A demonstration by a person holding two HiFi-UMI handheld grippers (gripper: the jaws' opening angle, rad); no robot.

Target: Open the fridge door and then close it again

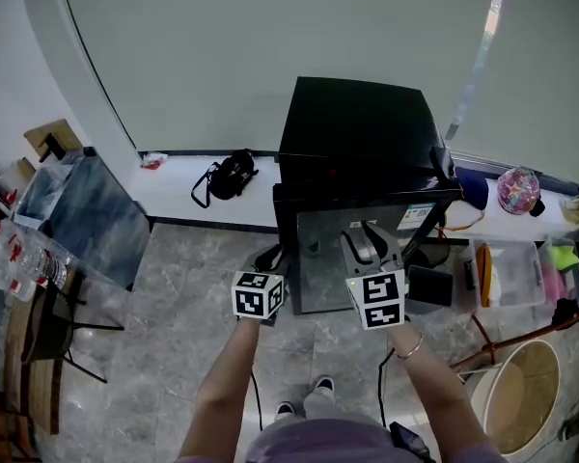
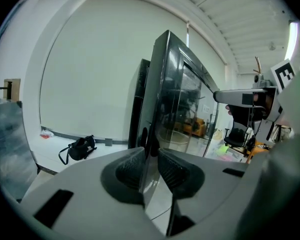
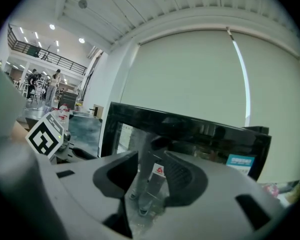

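black fridge (image 1: pixel 357 128) with reflective glass door (image 1: pixel 320 258)

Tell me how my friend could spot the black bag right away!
Find the big black fridge against the pale wall. Follow the white ledge at the wall's foot to the fridge's left: the black bag lies there. It is the only dark, lumpy thing with a looping strap; the red scrap further left is far smaller.
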